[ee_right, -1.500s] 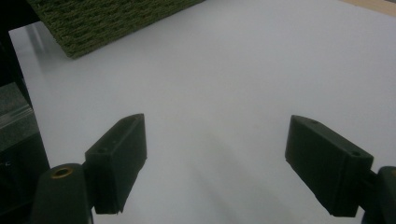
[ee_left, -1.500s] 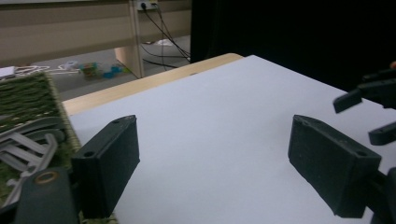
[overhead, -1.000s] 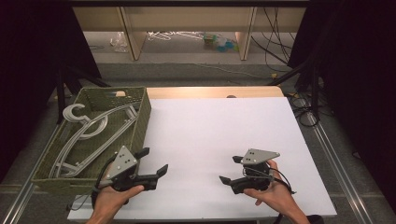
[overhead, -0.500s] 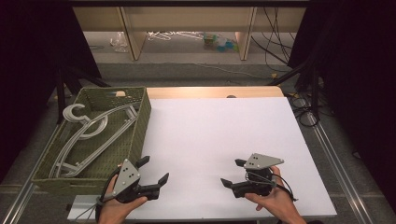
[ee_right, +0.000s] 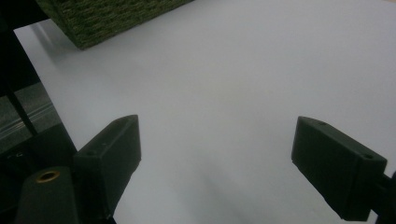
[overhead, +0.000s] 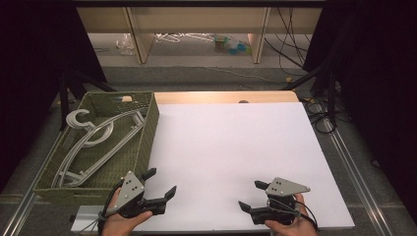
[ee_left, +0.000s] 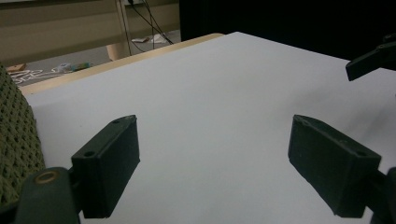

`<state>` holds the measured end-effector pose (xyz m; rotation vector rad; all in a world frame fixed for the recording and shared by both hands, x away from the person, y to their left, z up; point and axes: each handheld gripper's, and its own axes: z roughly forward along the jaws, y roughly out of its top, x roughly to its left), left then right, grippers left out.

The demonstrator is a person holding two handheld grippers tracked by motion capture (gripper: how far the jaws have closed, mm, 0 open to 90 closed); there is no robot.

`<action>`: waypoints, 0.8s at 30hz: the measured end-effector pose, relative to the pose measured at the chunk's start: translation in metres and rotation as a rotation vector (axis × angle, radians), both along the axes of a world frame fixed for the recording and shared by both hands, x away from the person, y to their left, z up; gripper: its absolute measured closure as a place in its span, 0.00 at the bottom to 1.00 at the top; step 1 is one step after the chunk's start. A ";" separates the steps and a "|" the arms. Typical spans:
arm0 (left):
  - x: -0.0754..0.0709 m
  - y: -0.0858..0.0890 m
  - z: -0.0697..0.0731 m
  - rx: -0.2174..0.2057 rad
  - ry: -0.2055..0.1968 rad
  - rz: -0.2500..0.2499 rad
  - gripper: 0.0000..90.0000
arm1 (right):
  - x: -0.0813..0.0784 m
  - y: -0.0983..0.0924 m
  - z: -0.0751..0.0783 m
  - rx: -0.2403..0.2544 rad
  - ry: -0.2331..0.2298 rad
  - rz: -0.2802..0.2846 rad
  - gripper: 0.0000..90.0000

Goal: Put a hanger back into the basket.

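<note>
The left gripper sits at the near left of the white table, just to the right of the near corner of the green woven basket. Its jaws stand wide apart with nothing between them, and they point to the far right across the bare table top. In the left gripper view the two black jaws rise over plain white surface, with the basket's woven wall at the left edge and a jaw tip of the right gripper at the far right edge.

The grey hangers lie inside the basket, stacked loosely, their hooks toward the far left corner. They are to the far left of the left gripper, behind the basket wall, and well apart from the right gripper.

The right gripper rests at the near right of the table, its jaws also spread wide and empty, pointing left toward the other gripper. In the right gripper view its jaws frame bare white table, with a corner of the basket at the top left.

The left hand comes in from the near edge and wraps the gripper's handle from below, the grey plate tilted up on top. The right hand holds its gripper the same way, with the plate lying nearly flat and the cable looping at the right.
</note>
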<state>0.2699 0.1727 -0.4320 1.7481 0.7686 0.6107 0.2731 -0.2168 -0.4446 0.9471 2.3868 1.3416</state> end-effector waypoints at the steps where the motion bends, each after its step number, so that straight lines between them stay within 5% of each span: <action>1: 0.000 0.000 0.000 0.000 0.003 0.000 0.18 | -0.001 0.000 0.000 -0.008 -0.007 -0.001 0.18; 7: 0.000 -0.004 -0.002 -0.010 0.016 -0.011 0.18 | 0.000 -0.001 0.002 0.001 -0.043 0.000 0.18; 24: 0.001 -0.002 -0.002 -0.004 0.012 -0.019 0.18 | 0.000 -0.001 0.003 0.010 -0.051 -0.010 0.18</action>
